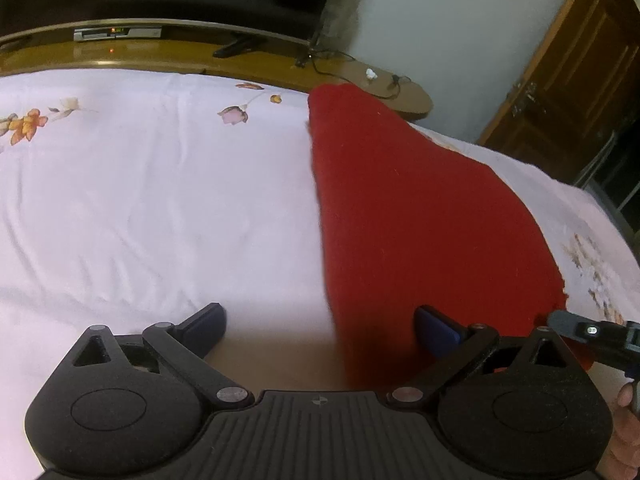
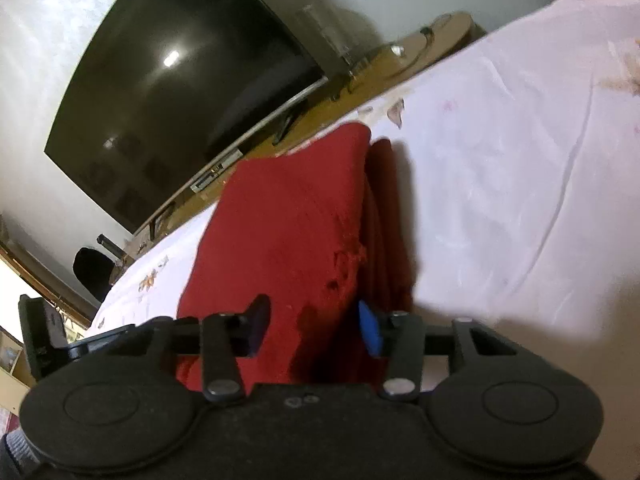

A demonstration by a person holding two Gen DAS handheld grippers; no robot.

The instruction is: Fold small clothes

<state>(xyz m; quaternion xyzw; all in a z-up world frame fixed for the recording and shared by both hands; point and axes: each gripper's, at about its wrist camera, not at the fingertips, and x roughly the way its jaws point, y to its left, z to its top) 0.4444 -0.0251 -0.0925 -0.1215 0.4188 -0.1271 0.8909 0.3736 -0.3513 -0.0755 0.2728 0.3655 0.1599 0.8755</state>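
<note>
A red knitted garment (image 1: 416,216) lies folded lengthwise on the white flowered bedsheet (image 1: 160,200). My left gripper (image 1: 320,328) is open just above the sheet at the garment's near end, its right finger over the red cloth and its left finger over bare sheet. In the right wrist view the garment (image 2: 288,224) shows stacked layers with a frayed edge. My right gripper (image 2: 316,328) is open, its blue-padded fingers on either side of the garment's near end. The right gripper also shows in the left wrist view (image 1: 592,332), at the garment's right corner.
A wooden TV bench (image 1: 180,52) with a set-top box (image 1: 116,34) and cables runs along the bed's far side. A large dark TV (image 2: 180,80) stands on it. A wooden door (image 1: 568,80) is at the far right. White sheet stretches left of the garment.
</note>
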